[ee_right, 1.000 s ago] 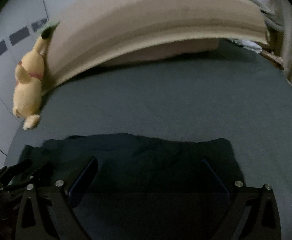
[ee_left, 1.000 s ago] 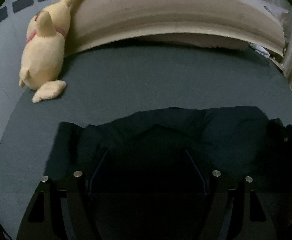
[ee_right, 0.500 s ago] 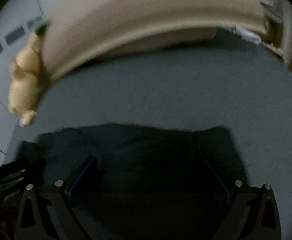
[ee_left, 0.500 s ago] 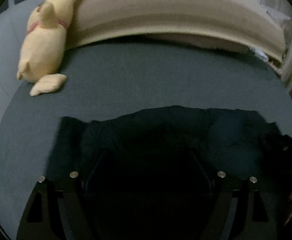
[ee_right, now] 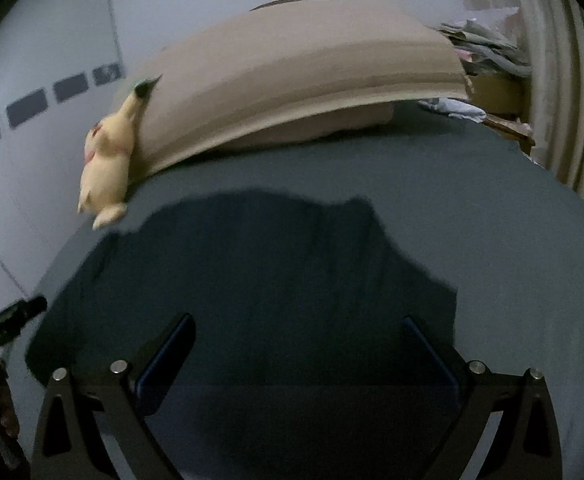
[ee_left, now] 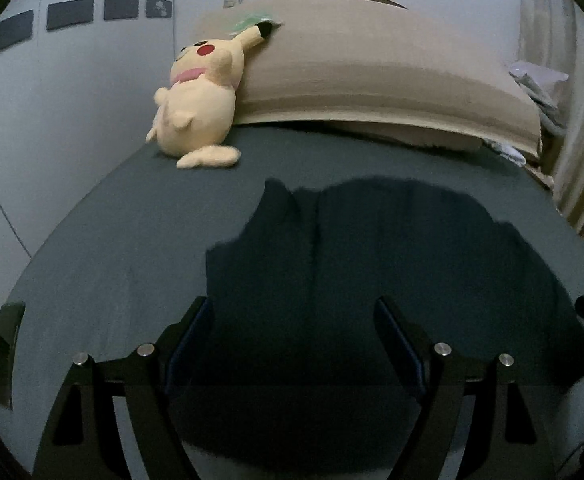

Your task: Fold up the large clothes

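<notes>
While both tools hover spread wide and empty, the dark garment (ee_left: 391, 280) lies flat on the grey-blue bed sheet (ee_left: 112, 248), near the front edge, probably laid out for a fold. Left gripper (ee_left: 295, 340): jaws wide apart, holding nothing, above the cloth. Right gripper (ee_right: 299, 352): likewise. Yellow plush toy (ee_left: 200, 108) leans on a beige cushion (ee_left: 371, 68) at the headboard end. Pale wall (ee_left: 72, 80); curtain (ee_right: 563, 80) on the right.

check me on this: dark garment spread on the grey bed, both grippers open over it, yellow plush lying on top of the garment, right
Not quite. The yellow plush is off the dark garment, propped against the tan cushion at the far end of the bed, as the left wrist view shows. The rest holds.
</notes>
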